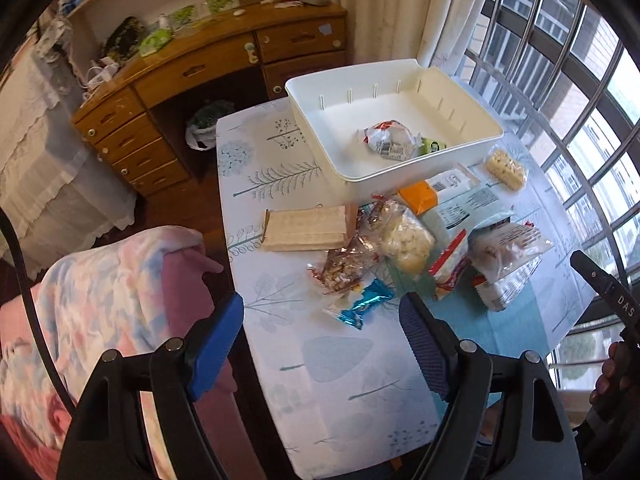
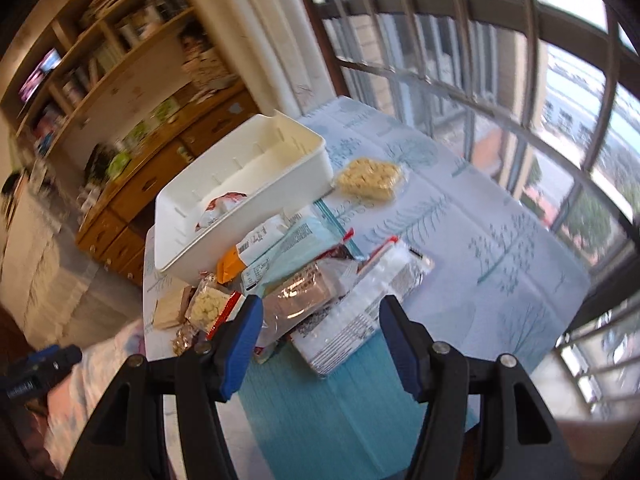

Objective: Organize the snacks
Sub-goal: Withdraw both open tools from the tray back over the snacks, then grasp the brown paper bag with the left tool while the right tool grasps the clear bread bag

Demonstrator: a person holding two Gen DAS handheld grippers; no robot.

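Blue-padded jaws of the left gripper (image 1: 322,340) stand wide apart w/ nothing between them, hovering over the desk (image 1: 340,392) near a small blue foil packet (image 1: 362,306). Right gripper (image 2: 320,344) jaws are also apart, somewhat narrower, and empty — below them lies a clear zip bag w/ printed label (image 2: 360,312) on a teal cloth (image 2: 320,408).

White plastic bin (image 1: 400,120) sits toward the desk's far side, open-topped, w/ slotted inner walls. Inside: a red-and-white wrapped snack (image 1: 390,138) and, touching it, a small green packet (image 1: 434,146) (label too small to read). Rest of the bin floor is bare.

Other snacks are outside the bin, heaped just beside its near wall — a beige wafer pack (image 1: 306,228), a clear bag of nutty bars (image 1: 348,260), a pale puffed-snack bag (image 1: 406,242), an orange box (image 1: 418,196), light-blue packs (image 1: 468,204). One yellowish rice-crisp bar (image 1: 506,168) lies apart, near the bin's window-side corner.
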